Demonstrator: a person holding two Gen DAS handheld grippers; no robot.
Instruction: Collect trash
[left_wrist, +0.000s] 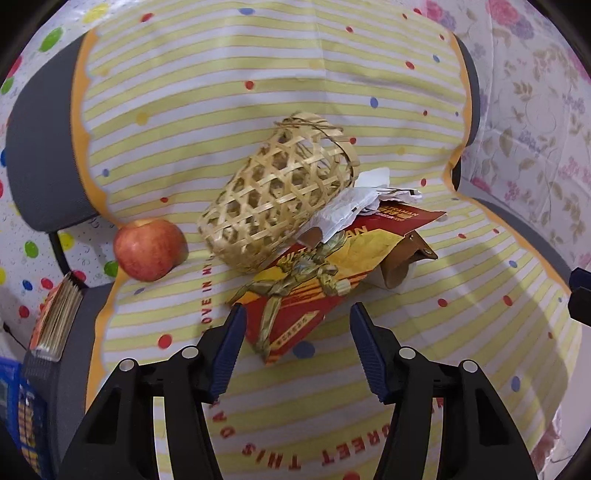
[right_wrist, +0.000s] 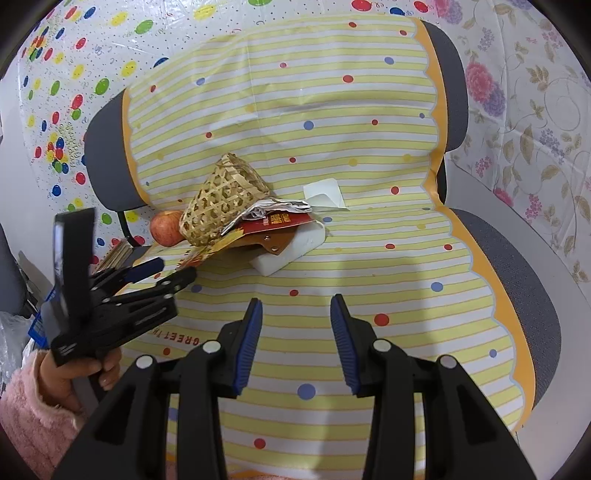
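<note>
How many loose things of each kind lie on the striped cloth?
Woven basket: 1
Apple: 1
Red and yellow printed paper: 1
Crumpled white paper: 1
White block: 1
Brown flap: 1
White folded card: 1
Total: 7

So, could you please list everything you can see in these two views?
woven basket: one, tan, lying on its side mid-cloth
apple: one, red, left of the basket
crumpled paper: white, at the basket's mouth
red and yellow card: one, under the basket
brown leather piece: one, under the card
white block: one, beneath the pile
white sheet: one, behind the pile
striped dotted cloth: one, yellow and white, over a grey chair
left gripper: jaws open, empty
right gripper: jaws open, empty
hand: one, pink sleeve
</note>
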